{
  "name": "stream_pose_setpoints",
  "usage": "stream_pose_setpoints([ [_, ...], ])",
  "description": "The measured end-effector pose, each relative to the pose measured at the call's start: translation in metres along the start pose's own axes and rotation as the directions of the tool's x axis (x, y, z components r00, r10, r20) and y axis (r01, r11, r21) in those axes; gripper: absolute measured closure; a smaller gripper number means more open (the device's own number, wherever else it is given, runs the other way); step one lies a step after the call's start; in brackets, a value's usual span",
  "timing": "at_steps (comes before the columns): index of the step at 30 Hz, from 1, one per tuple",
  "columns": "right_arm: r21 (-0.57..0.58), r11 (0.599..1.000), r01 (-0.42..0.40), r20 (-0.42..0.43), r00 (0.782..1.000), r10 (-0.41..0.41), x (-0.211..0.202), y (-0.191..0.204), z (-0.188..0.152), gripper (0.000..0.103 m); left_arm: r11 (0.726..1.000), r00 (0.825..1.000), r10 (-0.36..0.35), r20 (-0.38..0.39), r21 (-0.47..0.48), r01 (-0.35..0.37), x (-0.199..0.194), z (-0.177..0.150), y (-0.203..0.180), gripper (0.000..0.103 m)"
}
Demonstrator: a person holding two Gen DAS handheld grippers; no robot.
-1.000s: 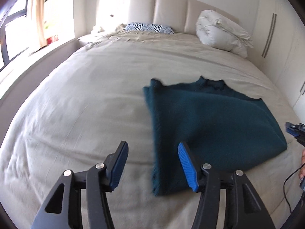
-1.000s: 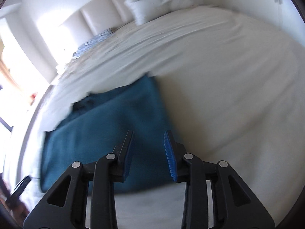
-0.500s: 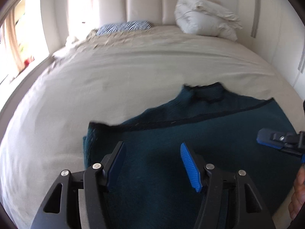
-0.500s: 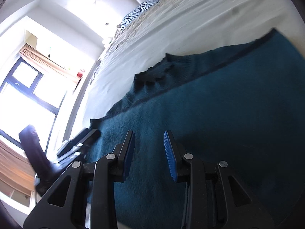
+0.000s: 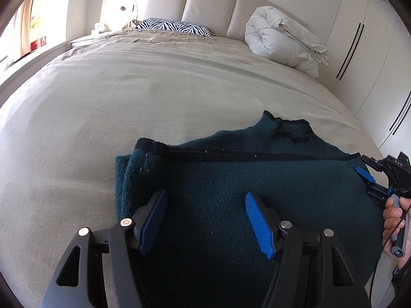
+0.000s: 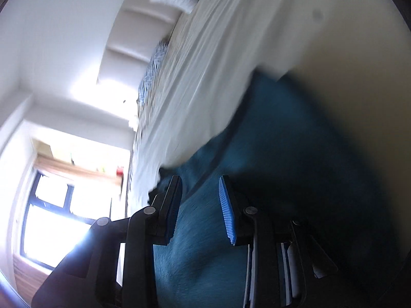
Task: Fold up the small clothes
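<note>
The only writing I can make out is a few pale letters on the black body of my right tool (image 5: 364,174), seen from the left camera at the sweater's right edge; they are too small to read with any certainty.

My left tool (image 5: 203,200) points down at a slant over the dark teal sweater (image 5: 231,179), its blue pads spread wide with nothing pressed between them; its jaws have just been opening. My right tool (image 6: 200,187) is rolled well over, so its view shows the room tipped sideways and blurred. Its jaws stand narrowly apart above the knit and have just been closing; the sweater lies under and between the fingers, but I see no pad pressing on it. My right hand (image 5: 395,225) grips the handle at the frame's edge.

The sweater lies folded on the near part of the bed (image 5: 128,97), its collar toward the headboard (image 5: 210,0), its black-trimmed edge running across. Its left fold edge sits just left of my left tool. Bare beige cover stretches beyond to the zebra pillow (image 5: 174,25) and rolled white duvet (image 5: 282,46).
</note>
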State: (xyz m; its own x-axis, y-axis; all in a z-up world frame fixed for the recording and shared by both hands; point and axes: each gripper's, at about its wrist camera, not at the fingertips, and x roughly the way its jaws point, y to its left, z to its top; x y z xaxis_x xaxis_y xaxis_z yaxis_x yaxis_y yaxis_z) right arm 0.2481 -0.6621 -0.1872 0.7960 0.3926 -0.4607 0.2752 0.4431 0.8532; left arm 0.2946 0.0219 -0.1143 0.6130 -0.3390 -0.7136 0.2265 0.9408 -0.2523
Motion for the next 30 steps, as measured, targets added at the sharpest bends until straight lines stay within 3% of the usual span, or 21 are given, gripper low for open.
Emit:
stream_pose_setpoints([
  [2, 0.026, 0.998, 0.063, 0.084, 0.994, -0.065, -0.022, -0.016, 0.01, 0.079, 1.0, 1.0, -0.005, 0.003, 0.0, 0.005, 0.0, -0.001, 0.002, 0.036],
  [4, 0.072, 0.996, 0.043, 0.11, 0.993, -0.051, -0.037, -0.031, 0.015, 0.079, 1.0, 1.0, -0.007, 0.004, 0.009, 0.007, 0.002, -0.002, 0.001, 0.034],
  [8, 0.025, 0.993, 0.112, 0.153, 0.982, -0.114, -0.056, -0.018, 0.005, 0.076, 1.0, 1.0, 0.002, 0.006, 0.03, -0.002, 0.002, -0.003, -0.003, 0.031],
  [9, 0.011, 0.995, 0.097, 0.154, 0.983, -0.097, -0.064, -0.014, 0.001, 0.076, 0.999, 1.0, 0.004, 0.008, 0.032, -0.004, 0.002, -0.004, -0.003, 0.031],
  [12, -0.043, 0.999, 0.029, 0.093, 0.995, -0.025, -0.064, 0.013, -0.023, 0.076, 0.999, 1.0, 0.003, 0.011, 0.032, -0.004, 0.002, -0.005, -0.003, 0.031],
  [15, -0.14, 0.989, -0.051, -0.042, 0.998, 0.046, -0.04, 0.052, -0.068, 0.076, 0.999, 1.0, 0.011, 0.01, 0.038, -0.011, 0.002, -0.005, -0.004, 0.031],
  [17, -0.206, 0.975, -0.083, -0.178, 0.983, 0.046, -0.009, 0.077, -0.107, 0.075, 0.999, 1.0, 0.024, 0.011, 0.048, -0.024, 0.002, -0.005, -0.007, 0.031],
  [19, -0.234, 0.966, -0.112, -0.27, 0.962, 0.047, 0.014, 0.086, -0.133, 0.075, 0.997, 0.999, 0.04, 0.014, 0.061, -0.041, 0.002, -0.006, -0.01, 0.03],
  [21, -0.251, 0.964, -0.091, -0.34, 0.94, 0.001, 0.037, 0.085, -0.153, 0.075, 0.996, 0.999, 0.052, 0.014, 0.071, -0.053, 0.002, -0.007, -0.012, 0.03],
  [22, -0.245, 0.966, -0.081, -0.357, 0.934, -0.012, 0.047, 0.08, -0.157, 0.075, 0.996, 0.998, 0.055, 0.014, 0.074, -0.056, 0.002, -0.007, -0.012, 0.03],
  [25, -0.171, 0.978, -0.119, -0.342, 0.938, 0.055, 0.045, 0.067, -0.15, 0.076, 0.996, 0.998, 0.054, 0.014, 0.073, -0.055, 0.002, -0.008, -0.013, 0.03],
  [30, -0.112, 0.99, -0.083, -0.221, 0.974, 0.056, -0.007, 0.028, -0.112, 0.076, 0.996, 0.998, 0.053, 0.016, 0.072, -0.054, 0.003, -0.008, -0.013, 0.03],
])
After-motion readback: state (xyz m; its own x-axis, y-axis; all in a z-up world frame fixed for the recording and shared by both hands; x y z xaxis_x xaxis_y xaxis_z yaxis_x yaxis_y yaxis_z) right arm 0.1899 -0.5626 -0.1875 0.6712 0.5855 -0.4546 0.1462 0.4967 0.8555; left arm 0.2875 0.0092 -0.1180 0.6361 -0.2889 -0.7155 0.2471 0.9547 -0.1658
